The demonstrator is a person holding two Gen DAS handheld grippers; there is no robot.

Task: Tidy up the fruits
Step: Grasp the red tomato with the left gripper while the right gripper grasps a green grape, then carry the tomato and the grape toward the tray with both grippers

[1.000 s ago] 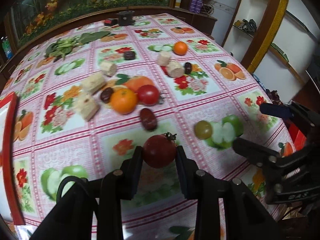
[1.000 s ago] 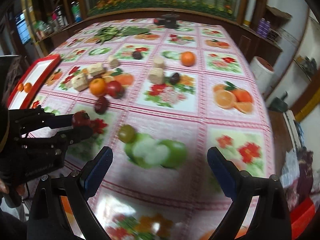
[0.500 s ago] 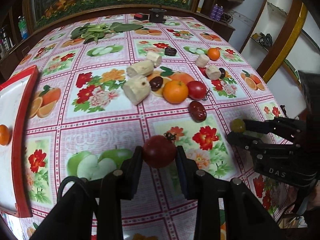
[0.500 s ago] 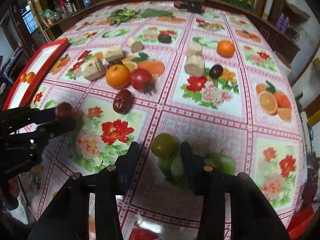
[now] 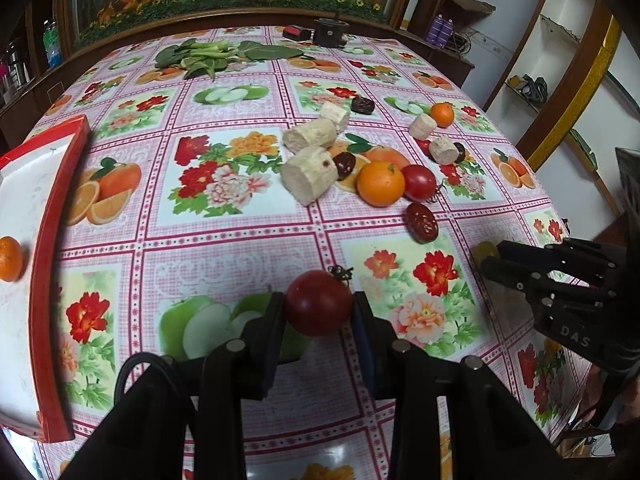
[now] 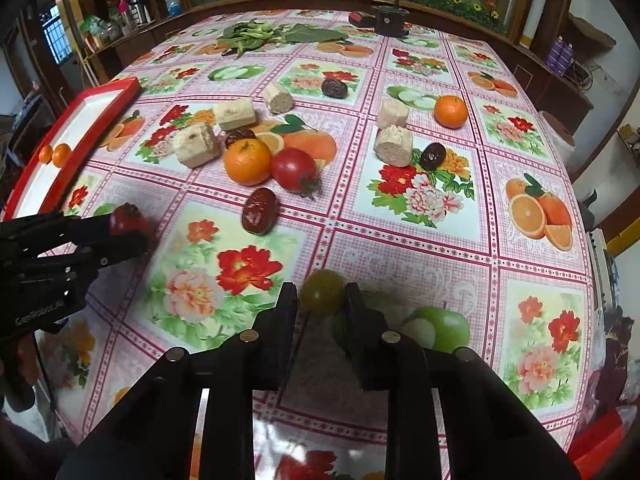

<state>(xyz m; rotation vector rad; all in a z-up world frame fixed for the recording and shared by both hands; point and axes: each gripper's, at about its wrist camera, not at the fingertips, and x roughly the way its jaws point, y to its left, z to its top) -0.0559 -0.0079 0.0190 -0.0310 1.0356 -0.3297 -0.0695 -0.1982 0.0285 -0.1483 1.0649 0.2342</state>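
Observation:
My left gripper (image 5: 318, 314) is shut on a red tomato (image 5: 318, 302), held above the flowered tablecloth. A red-rimmed white tray (image 5: 50, 264) lies to its left with a small mandarin (image 5: 9, 259) in it. My right gripper (image 6: 322, 302) is closing on a green tomato (image 6: 322, 292), and its pads press on both sides of the tomato. The right wrist view has the left gripper (image 6: 124, 236) with its red tomato (image 6: 128, 219) at the left, near the tray (image 6: 100, 120). An orange (image 6: 247, 161), a red tomato (image 6: 294, 169) and a dark date (image 6: 259, 211) lie mid-table.
Several pale cut root chunks (image 5: 310, 174), more dates and a second orange (image 6: 451, 111) are scattered across the middle. Leafy greens (image 5: 208, 56) and a black device (image 5: 330, 32) sit at the far edge. Shelves and a wall stand to the right.
The right gripper's jaws went from wide open to closed on the green tomato. The left gripper carried the red tomato leftward, toward the tray.

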